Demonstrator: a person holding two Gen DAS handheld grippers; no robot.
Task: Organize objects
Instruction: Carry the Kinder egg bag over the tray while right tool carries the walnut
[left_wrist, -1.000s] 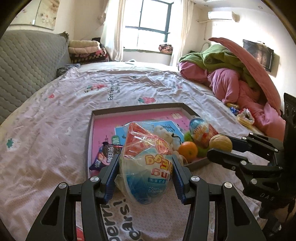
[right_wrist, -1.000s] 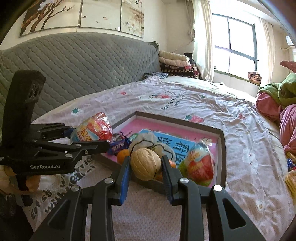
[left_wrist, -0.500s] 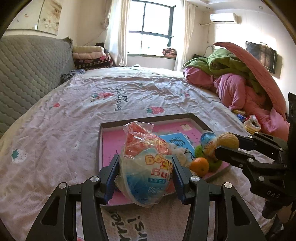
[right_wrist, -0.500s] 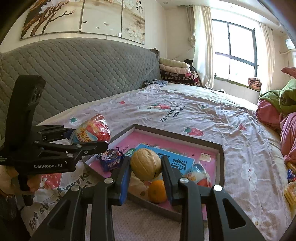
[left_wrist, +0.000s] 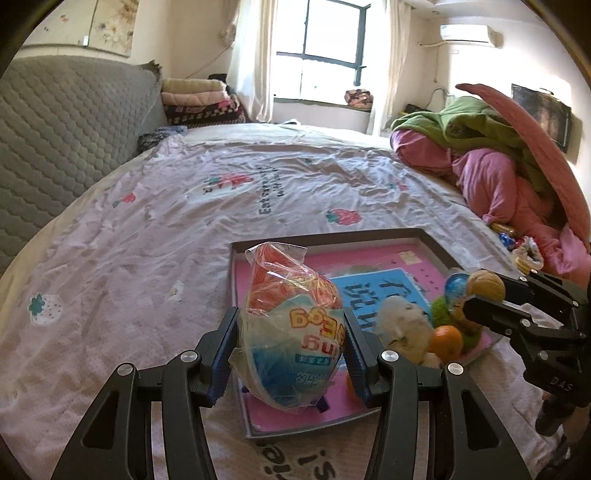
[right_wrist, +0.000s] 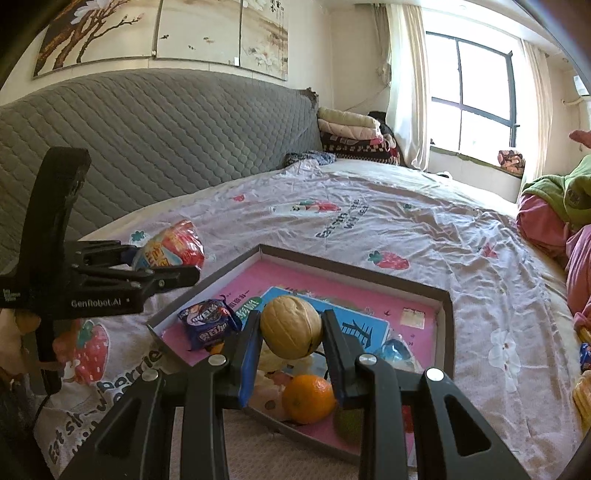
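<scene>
Bed (left_wrist: 184, 206), covered in a strawberry-print sheet, carries the shallow tray (left_wrist: 332, 236) with its pink floor; a pile of bedding (left_wrist: 491, 155) sits along the far right edge. Both wrist views now look further over the tray than a second ago: its near rim has dropped low in frame and more of the pink floor is exposed, so both grippers have travelled level across the bed toward the tray, loads unchanged. Judged: the carry is near its end and release into the tray is the next step. Left gripper (left_wrist: 290, 354) is clamped on a plastic-wrapped snack cup (left_wrist: 291, 332), held above the tray's near left corner. Right gripper (right_wrist: 291, 343) is closed on a walnut (right_wrist: 291, 326), held over the tray's near side above an orange (right_wrist: 308, 398). Left wrist view alone shows a white plush toy (left_wrist: 402, 325) and a blue egg-shaped toy (left_wrist: 456, 286) beside the orange, plus the walnut side-on in the right gripper. Right wrist view alone shows a dark blue snack packet (right_wrist: 208, 323) lying in the tray's left corner, hidden behind the cup in the other view, and the person's hand (right_wrist: 26, 325) on the left gripper's handle
</scene>
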